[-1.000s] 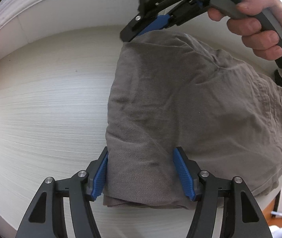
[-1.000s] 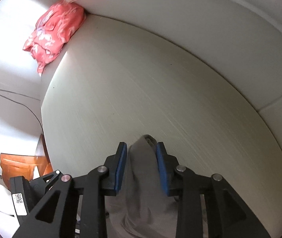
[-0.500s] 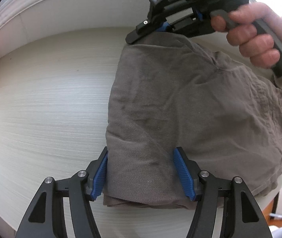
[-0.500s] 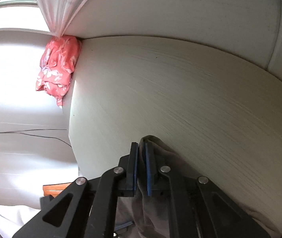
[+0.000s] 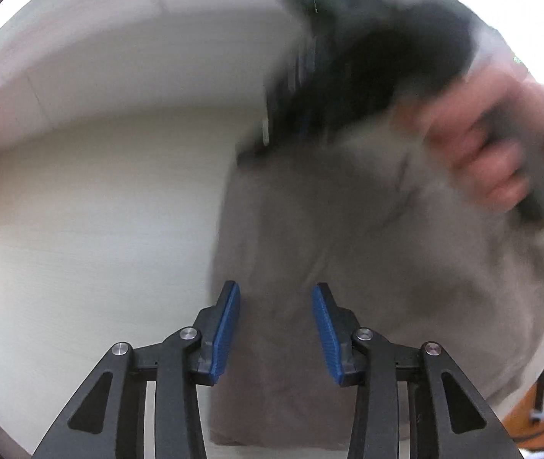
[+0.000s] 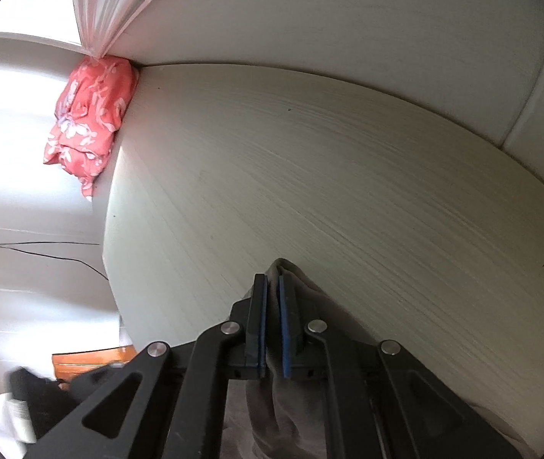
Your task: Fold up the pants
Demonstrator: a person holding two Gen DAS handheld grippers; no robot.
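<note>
Big pale table [image 6: 348,176] with fine wood grain fills my view, and the folded grey-brown twill pants [image 5: 367,267] lie rumpled on it. A coral floral cloth [image 6: 88,114] sits bunched in the far corner. My right gripper [image 6: 271,321] is pinched tight on a fabric ridge; my left gripper [image 5: 276,329] is closing, ribbed blue pads [image 5: 226,329] straddling the near hem, not yet pressing.

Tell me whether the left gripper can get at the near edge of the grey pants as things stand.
Probably yes. The left gripper already straddles the pants, its jaws closing with cloth between them and nothing in the way. The right gripper pinches the far corner.
</note>
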